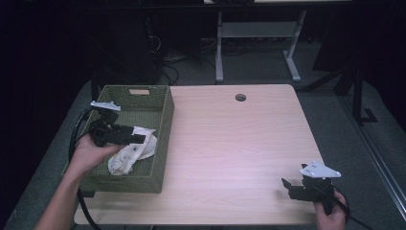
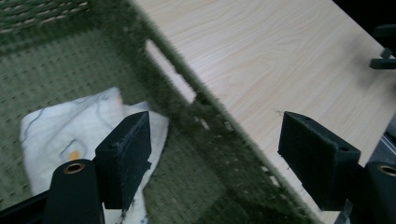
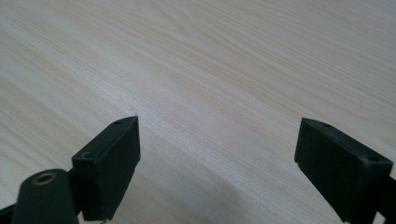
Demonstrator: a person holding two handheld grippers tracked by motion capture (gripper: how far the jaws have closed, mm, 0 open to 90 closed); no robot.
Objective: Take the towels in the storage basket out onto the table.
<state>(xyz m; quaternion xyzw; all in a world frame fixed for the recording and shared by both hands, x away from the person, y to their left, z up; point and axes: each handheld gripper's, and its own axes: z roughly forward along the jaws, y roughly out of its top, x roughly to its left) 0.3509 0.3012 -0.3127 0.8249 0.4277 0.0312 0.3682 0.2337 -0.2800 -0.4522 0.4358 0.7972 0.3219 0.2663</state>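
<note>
In the one green basket at the table's left edge lies one crumpled white cloth (faint orange print); two grippers, left above it, right at the near right corner, gape wide, empty.

Dim room, dark all around — light from above on the pale table. Soft shadows under things. Blurry basket wall in the left gripper view. Sharp wood grain in the right gripper view — no glare.
</note>
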